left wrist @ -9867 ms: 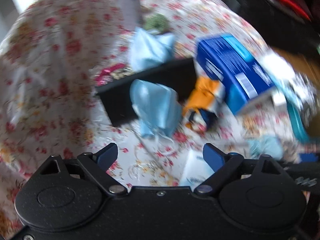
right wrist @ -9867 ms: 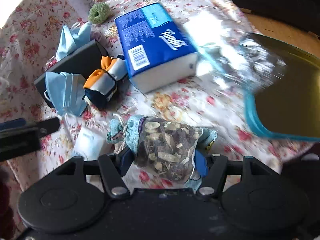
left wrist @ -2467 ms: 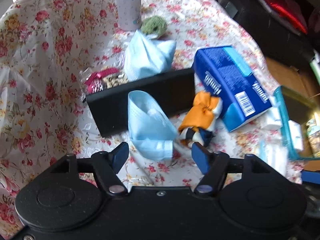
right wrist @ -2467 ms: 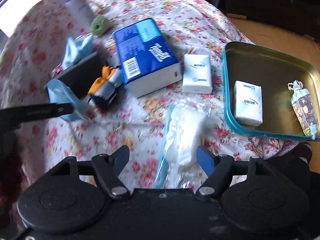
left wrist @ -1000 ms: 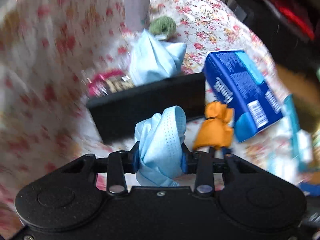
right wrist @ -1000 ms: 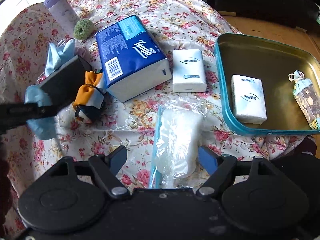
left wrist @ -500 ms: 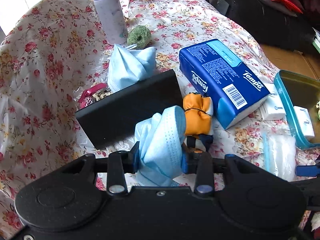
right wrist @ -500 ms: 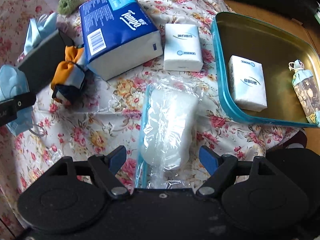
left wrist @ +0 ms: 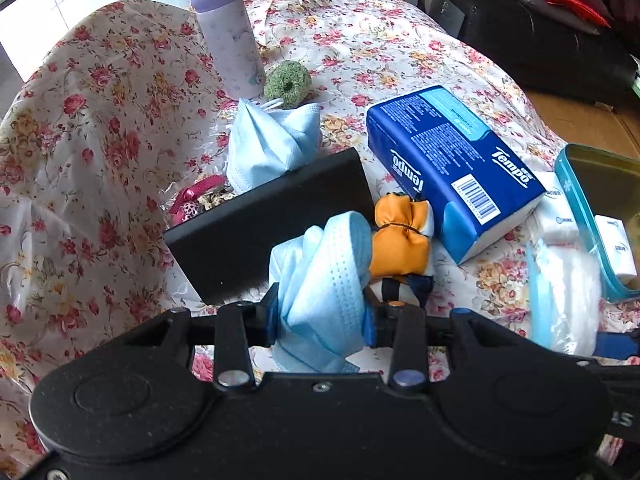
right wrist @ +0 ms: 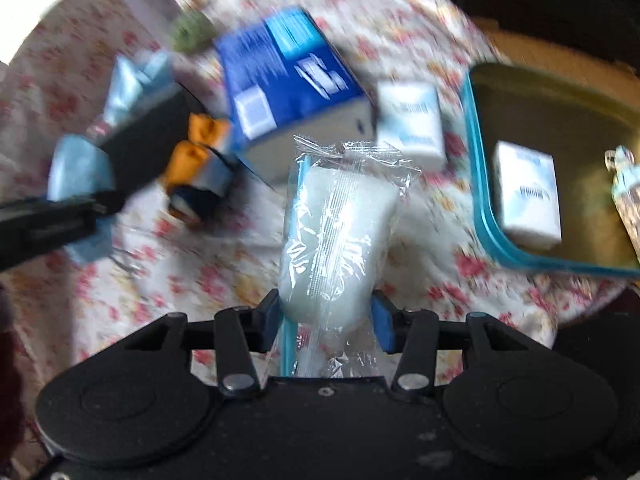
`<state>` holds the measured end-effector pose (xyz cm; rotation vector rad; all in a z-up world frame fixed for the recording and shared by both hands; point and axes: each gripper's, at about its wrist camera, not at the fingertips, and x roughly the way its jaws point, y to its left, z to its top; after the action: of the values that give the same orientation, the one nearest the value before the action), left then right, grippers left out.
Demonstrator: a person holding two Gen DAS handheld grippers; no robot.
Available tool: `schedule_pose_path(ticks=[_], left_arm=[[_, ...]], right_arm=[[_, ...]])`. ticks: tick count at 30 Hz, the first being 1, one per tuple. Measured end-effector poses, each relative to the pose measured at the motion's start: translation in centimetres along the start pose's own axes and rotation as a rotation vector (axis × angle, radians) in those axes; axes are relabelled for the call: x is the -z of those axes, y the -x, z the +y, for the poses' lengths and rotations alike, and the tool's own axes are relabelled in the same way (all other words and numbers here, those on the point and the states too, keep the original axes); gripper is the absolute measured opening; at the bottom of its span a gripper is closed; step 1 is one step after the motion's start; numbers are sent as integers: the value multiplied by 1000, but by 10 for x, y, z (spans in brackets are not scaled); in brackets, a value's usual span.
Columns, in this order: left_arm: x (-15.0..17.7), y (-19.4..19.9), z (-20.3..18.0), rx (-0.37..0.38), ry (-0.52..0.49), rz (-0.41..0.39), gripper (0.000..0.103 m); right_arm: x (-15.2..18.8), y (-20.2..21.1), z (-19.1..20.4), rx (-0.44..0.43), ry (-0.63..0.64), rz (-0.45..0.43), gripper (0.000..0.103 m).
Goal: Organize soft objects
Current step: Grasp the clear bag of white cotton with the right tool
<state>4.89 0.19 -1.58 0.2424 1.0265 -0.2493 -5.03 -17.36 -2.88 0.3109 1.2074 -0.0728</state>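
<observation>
My left gripper (left wrist: 322,316) is shut on a crumpled light-blue face mask (left wrist: 328,264), held just in front of a black box (left wrist: 272,232). In the right wrist view my right gripper (right wrist: 326,314) has its jaws closing on a clear plastic bag of white padding (right wrist: 340,220); both blue pads press its lower end and it stands up off the cloth. A teal-rimmed tin (right wrist: 476,184) at the right holds a white tissue pack (right wrist: 526,196) and a small sachet (right wrist: 628,200).
On the floral cloth lie a blue Tempo tissue pack (left wrist: 448,160), an orange and navy cloth bundle (left wrist: 402,244), another blue mask (left wrist: 272,144), a green scrunchie (left wrist: 287,82), a purple bottle (left wrist: 228,36) and a loose white tissue pack (right wrist: 412,124).
The right gripper's jaws have closed on the plastic bag, which lay flat between open fingers half a second ago, and raised it. The left gripper still holds the mask, nearly still.
</observation>
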Motion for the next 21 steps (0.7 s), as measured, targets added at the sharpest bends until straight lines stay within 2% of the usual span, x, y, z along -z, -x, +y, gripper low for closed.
schedule_pose_path(ticks=[4,9,15,21], left_arm=[[-2,4,3,2,9,-11,39],[-3,10,1,1,9,-28,39],[-2,15,-5,9,-6,-40,39],[1,16,-16,30,-30,-38,39]], right_arm=[[3,22,-1,-77,-7,-106,46],[7,39,-4,-92,-21,-197,46],[9,46,-5,-53,-38,-245,46],[10,46,-10,-43,-64,-257,46]])
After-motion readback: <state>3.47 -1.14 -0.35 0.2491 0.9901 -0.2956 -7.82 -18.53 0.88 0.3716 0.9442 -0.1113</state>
